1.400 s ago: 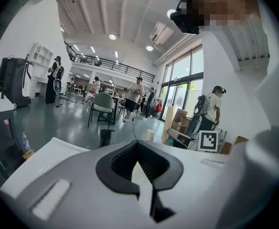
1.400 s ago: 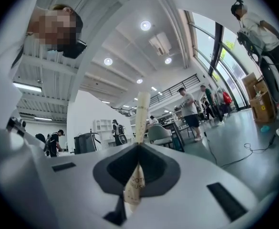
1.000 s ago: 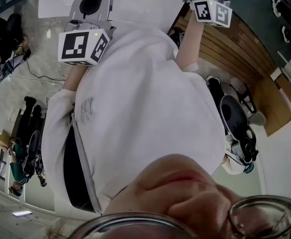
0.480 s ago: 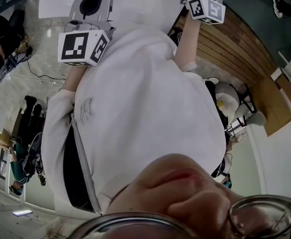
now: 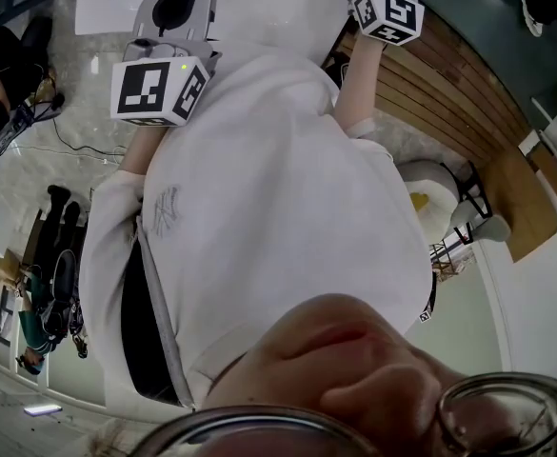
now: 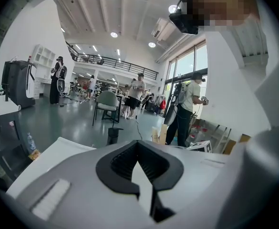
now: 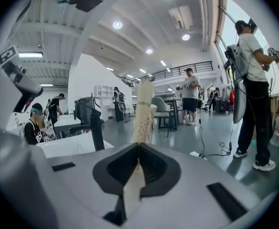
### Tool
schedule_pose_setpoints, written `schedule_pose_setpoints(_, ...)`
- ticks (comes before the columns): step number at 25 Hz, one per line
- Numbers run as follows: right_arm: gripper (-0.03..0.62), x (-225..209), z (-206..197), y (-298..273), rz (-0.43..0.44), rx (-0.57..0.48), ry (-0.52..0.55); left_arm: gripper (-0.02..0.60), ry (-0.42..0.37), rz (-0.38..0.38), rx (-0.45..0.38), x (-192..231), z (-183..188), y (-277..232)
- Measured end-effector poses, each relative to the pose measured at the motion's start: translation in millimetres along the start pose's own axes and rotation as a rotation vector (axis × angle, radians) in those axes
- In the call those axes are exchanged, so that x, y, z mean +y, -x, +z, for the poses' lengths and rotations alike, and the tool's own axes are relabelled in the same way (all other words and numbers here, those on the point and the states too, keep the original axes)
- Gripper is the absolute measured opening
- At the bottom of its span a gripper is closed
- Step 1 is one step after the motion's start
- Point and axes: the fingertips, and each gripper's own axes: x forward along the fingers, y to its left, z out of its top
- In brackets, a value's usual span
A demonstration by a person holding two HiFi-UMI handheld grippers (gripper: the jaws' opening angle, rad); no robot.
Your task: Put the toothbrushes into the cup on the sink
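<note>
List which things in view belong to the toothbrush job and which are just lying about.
Job:
- cream speckled toothbrush, clamped upright in the right hand-held gripper
- left hand-held gripper, shut, empty
- no cup or sink in view

Lying about:
- grey-green office chair
- brown cardboard boxes
- black screen on a stand

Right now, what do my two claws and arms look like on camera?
Both the left claw and right claw have light grey shells with ribbed black pads. Each carries a white cube printed with black square markers. White short sleeves cover the upper arms.
</note>
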Motion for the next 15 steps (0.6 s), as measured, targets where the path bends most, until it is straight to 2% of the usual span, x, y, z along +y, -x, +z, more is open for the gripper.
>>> schedule_pose_setpoints(4,0.014,-0.4,-11.3,-1.4,-0.016,0.066,0.005,0.005,-0.001,-0.004,-0.003,-0.6,0.6,1.2)
schedule_pose_setpoints(15,0.014,1.1,-10.1,1.6,0.007,0.087,-0.008,0.005,-0.009,-0.009,-0.018,-6.2,2.4,7.7)
